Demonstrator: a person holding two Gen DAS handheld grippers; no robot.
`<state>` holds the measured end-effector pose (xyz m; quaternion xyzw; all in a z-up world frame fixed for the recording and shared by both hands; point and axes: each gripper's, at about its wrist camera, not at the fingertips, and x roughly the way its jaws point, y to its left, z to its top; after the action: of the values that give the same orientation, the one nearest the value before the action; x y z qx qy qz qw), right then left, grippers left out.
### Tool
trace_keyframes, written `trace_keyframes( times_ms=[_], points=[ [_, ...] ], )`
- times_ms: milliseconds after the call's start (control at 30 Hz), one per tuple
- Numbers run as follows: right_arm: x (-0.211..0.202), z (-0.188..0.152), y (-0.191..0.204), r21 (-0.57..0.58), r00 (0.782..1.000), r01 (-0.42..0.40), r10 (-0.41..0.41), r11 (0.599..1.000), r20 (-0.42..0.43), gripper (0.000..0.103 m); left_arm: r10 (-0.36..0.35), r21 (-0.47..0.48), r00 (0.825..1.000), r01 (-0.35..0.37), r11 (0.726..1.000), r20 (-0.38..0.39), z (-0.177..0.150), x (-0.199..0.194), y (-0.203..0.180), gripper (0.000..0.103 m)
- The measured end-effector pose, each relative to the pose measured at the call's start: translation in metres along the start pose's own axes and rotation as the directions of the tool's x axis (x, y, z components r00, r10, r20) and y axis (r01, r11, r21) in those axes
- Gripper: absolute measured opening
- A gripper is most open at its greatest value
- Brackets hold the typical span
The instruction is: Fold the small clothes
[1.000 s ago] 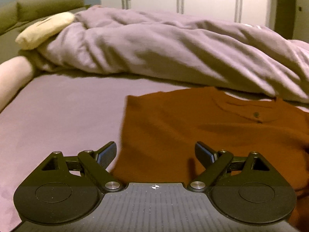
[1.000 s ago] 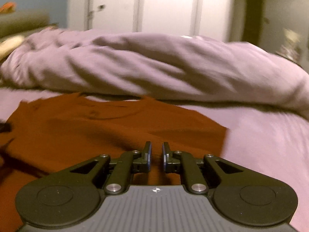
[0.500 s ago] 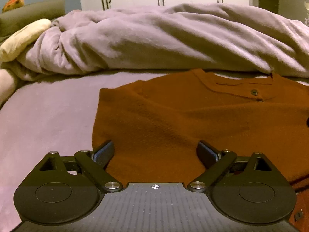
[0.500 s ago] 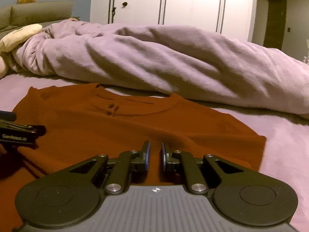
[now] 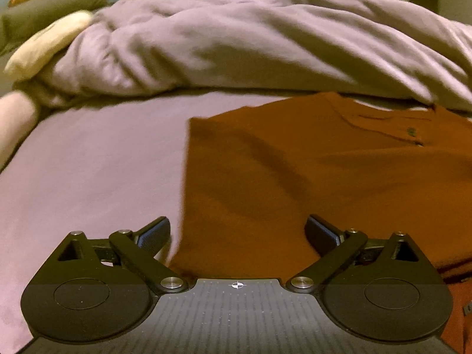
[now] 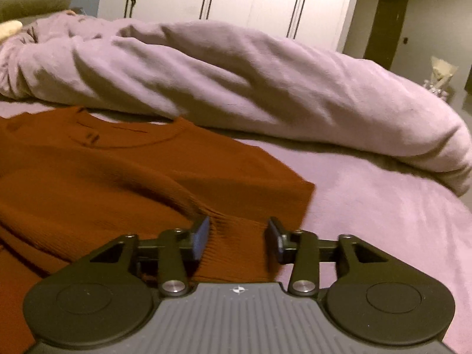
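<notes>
A rust-orange knitted top [image 5: 309, 171] lies flat on the lilac bed sheet [image 5: 88, 171], neckline and buttons toward the duvet. My left gripper [image 5: 237, 236] is open wide, low over the top's near left corner. In the right wrist view the top [image 6: 103, 183] fills the left half, with its ribbed cuff [image 6: 236, 244] lying between the fingers. My right gripper [image 6: 239, 237] is open, one pad on each side of that cuff, not pinching it.
A bunched lilac duvet [image 5: 265, 50] runs across the back of the bed, also in the right wrist view [image 6: 265, 88]. A cream pillow [image 5: 47, 44] lies at the far left. White wardrobe doors [image 6: 236, 0] stand behind. Bare sheet [image 6: 383, 206] lies right of the top.
My right gripper was shut and has opened around the ribbed cuff. Both cameras shifted; the left gripper stayed open and moved left toward the top's left edge.
</notes>
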<state>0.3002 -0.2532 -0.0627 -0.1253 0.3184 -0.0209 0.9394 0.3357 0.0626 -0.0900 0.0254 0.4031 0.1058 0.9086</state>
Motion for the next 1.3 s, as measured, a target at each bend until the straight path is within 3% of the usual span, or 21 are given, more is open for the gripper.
trace_keyframes(
  times_ms=[100, 133, 267, 333, 433, 567, 667, 767, 833, 900, 1033, 1167, 1300],
  points=[
    [-0.008, -0.004, -0.003, -0.032, 0.991, 0.132, -0.133, 0.991, -0.023, 0.043, 0.047, -0.037, 0.999, -0.047, 0.998, -0.004, -0.007, -0.015, 0.020, 0.101],
    [-0.012, -0.005, -0.008, 0.002, 0.990, 0.135, -0.135, 0.991, -0.043, 0.043, 0.038, -0.047, 0.999, -0.038, 0.998, 0.003, -0.010, -0.022, 0.026, 0.101],
    [-0.044, -0.012, -0.037, 0.240, 0.998, -0.042, 0.052, 0.970, -0.038, 0.043, -0.052, -0.134, 0.999, 0.051, 0.990, -0.007, -0.024, -0.045, 0.043, 0.101],
    [-0.055, -0.018, -0.047, 0.366, 0.989, -0.129, 0.148, 0.922, -0.025, 0.043, -0.111, -0.200, 0.994, 0.106, 0.974, -0.014, -0.029, -0.050, 0.045, 0.101],
    [-0.057, -0.027, -0.058, 0.564, 0.966, -0.201, 0.257, 0.801, -0.019, 0.042, -0.163, -0.245, 0.986, 0.153, 0.957, -0.023, -0.033, -0.055, 0.038, 0.101],
    [-0.071, -0.027, -0.057, 0.631, 0.958, -0.237, 0.287, 0.739, 0.024, 0.039, -0.177, -0.186, 0.984, 0.177, 0.966, 0.015, -0.031, -0.064, 0.020, 0.101],
    [-0.068, -0.027, -0.050, 0.675, 0.927, -0.307, 0.372, 0.671, 0.052, 0.039, -0.205, -0.197, 0.979, 0.202, 0.959, 0.007, -0.029, -0.059, 0.012, 0.101],
    [-0.050, -0.034, -0.043, 0.727, 0.917, -0.271, 0.399, 0.631, -0.006, 0.039, -0.231, -0.223, 0.973, 0.221, 0.949, -0.017, -0.029, -0.052, 0.006, 0.101],
    [-0.036, -0.041, -0.045, 0.792, 0.906, -0.262, 0.423, 0.551, 0.006, 0.036, -0.214, -0.214, 0.977, 0.206, 0.955, -0.019, -0.030, -0.050, 0.004, 0.100],
    [-0.031, -0.040, -0.046, 0.818, 0.907, -0.261, 0.421, 0.513, 0.025, 0.031, -0.208, -0.201, 0.978, 0.202, 0.959, -0.011, -0.031, -0.049, 0.003, 0.100],
    [-0.024, -0.032, -0.043, 0.779, 0.920, -0.254, 0.391, 0.573, 0.013, 0.009, -0.174, -0.198, 0.985, 0.167, 0.966, -0.016, -0.031, -0.044, 0.005, 0.100],
    [-0.016, -0.035, -0.036, 0.709, 0.934, -0.221, 0.355, 0.670, -0.044, 0.004, -0.091, -0.114, 0.994, 0.083, 0.990, -0.065, -0.038, -0.039, 0.006, 0.100],
    [-0.030, -0.028, -0.032, 0.598, 0.942, -0.218, 0.328, 0.772, -0.079, 0.006, -0.098, -0.073, 0.993, 0.093, 0.993, -0.069, -0.049, -0.060, 0.016, 0.100]
  ],
)
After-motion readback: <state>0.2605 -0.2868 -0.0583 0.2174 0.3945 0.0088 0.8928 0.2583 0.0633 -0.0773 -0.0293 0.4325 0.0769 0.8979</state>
